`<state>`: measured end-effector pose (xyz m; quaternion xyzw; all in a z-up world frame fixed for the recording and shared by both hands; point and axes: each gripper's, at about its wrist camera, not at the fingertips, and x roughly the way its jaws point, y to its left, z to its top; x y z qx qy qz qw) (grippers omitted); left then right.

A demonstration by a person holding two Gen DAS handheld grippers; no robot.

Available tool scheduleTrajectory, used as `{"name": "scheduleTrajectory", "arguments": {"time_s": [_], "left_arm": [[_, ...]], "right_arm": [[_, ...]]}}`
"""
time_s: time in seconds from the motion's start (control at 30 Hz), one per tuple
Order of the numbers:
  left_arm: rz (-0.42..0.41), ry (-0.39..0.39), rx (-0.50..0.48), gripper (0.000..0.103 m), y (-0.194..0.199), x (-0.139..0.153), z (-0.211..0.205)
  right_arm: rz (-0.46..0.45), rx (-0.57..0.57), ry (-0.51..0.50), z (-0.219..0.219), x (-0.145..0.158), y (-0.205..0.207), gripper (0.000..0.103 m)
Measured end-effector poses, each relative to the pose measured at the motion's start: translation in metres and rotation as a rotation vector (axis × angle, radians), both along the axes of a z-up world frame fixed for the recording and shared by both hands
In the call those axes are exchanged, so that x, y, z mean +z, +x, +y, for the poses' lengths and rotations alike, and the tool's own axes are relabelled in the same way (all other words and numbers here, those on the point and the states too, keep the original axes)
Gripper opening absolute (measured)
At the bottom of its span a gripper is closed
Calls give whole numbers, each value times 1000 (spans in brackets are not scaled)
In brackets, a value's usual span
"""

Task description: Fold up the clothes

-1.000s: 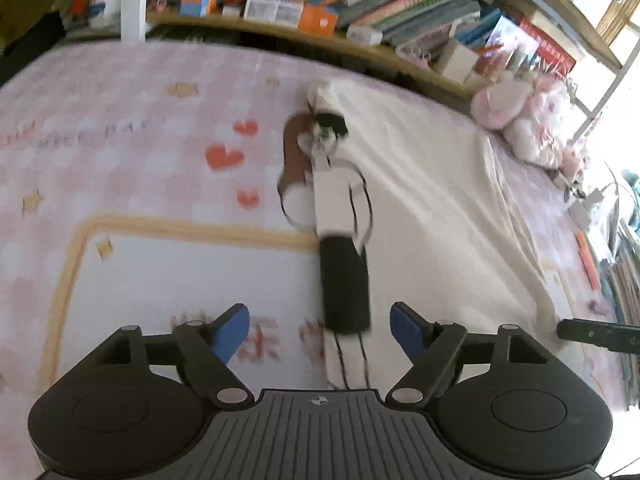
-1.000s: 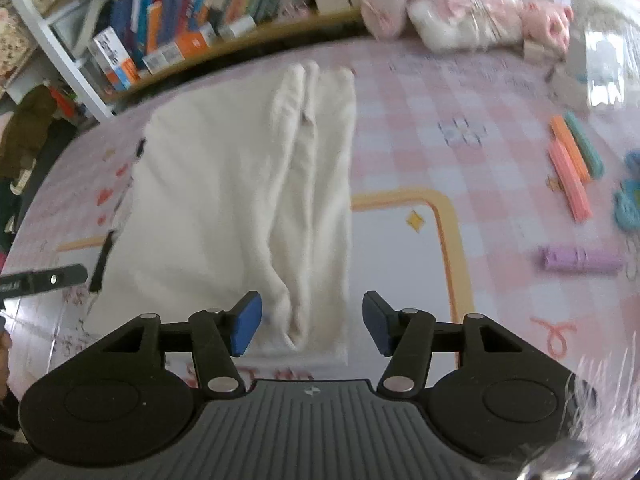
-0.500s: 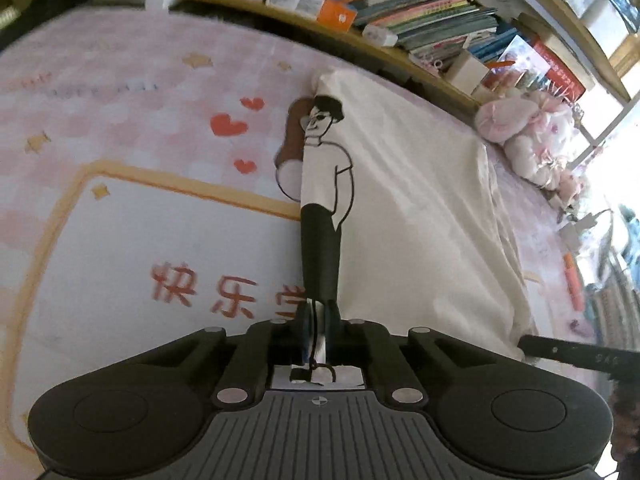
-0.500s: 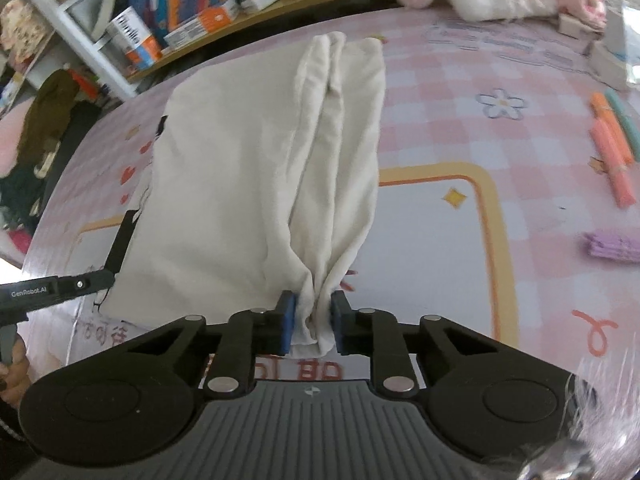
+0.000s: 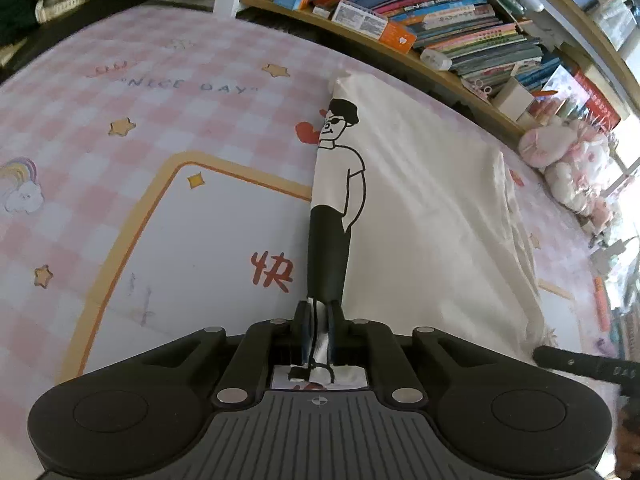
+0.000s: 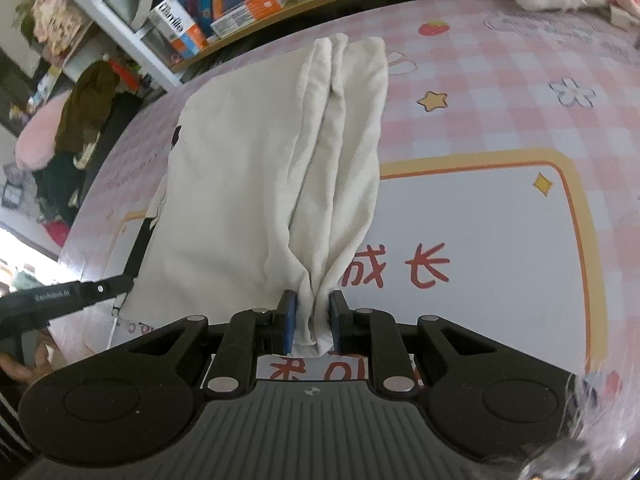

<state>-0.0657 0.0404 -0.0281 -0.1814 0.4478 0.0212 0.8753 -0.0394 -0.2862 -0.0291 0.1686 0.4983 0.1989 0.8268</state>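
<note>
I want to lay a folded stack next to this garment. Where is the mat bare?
Left of the cream garment, the white panel inside the orange border is bare. Right of it, the panel with red characters is bare too. Crowded: the bookshelf along the far edge and the plush toys in the far right corner.

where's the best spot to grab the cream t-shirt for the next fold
At its near hem, one gripper per corner, coming in low from the near side. The cream t-shirt lies flat on the pink mat with folded edges pointing this way. The left gripper already pinches the printed-figure edge, and the right gripper the bunched folded edge.
</note>
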Motion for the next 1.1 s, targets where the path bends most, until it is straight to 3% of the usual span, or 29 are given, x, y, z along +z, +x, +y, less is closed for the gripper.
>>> {"name": "scheduleTrajectory", "arguments": {"time_s": [0.17,0.23,0.3,0.4,0.67,0.83,1.1], "left_arm": [[-71,107,-51,18,-9,13,-13],[-99,150,-72,31,-12,19,-18],[-128,193,-93,59,-16,24,-23],[-165,253,-126,77,-21,31,-31],[-138,325,-290,86,-27,31,-61],[-40,360,-423,90,-31,20,-80],[-49,394,-462,90,-39,18,-87]], "right_arm": [[6,-32,16,-7,2,-6,27],[11,-43,21,-11,4,-9,31],[23,-57,28,-16,5,-12,33],[53,-76,45,-24,5,-17,37],[147,-146,126,-40,3,-28,42],[170,-176,145,-39,1,-25,43],[190,-200,177,-29,-5,-14,47]]}}
